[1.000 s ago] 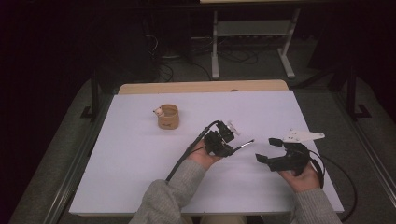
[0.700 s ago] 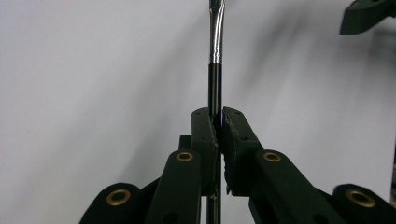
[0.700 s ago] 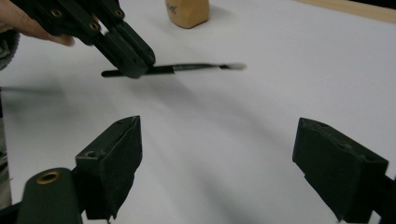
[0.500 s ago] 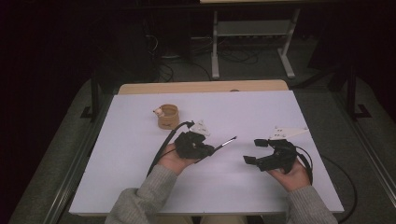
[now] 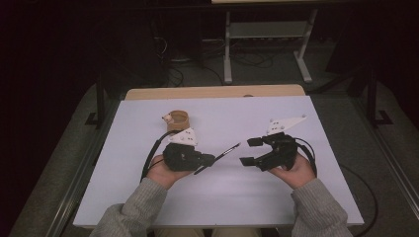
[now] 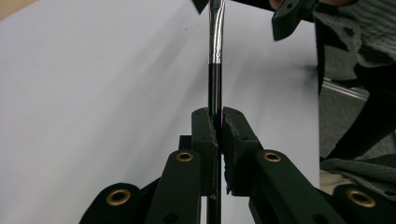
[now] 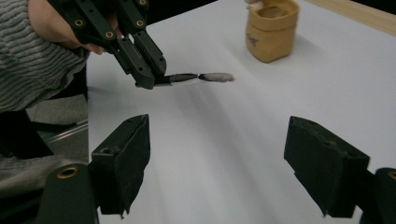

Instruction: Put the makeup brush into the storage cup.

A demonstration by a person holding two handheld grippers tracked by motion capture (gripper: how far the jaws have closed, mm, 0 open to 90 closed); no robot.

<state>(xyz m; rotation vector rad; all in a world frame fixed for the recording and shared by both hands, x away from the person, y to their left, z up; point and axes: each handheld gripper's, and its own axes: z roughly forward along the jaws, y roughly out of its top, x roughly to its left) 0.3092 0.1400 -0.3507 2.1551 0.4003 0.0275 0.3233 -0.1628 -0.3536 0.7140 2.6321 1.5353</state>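
- One white table [image 5: 148, 197]: you have drawn both hands back towards six o'clock.
- One tan pouch [image 5: 178, 120] at eleven o'clock, now well apart from the brush.
- Your right gripper [image 5: 252, 151]: jaws wide, empty, just been closing slightly.
- Your left gripper [image 5: 210, 160]: clamped on the makeup brush [image 5: 226, 150], tip at three o'clock; likely handover.

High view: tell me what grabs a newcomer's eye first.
Two black grippers face each other mid-table: the left gripper is shut on a thin brush aimed at the right gripper, whose fingers stand open and empty. Behind the left hand stands a small tan pouch.
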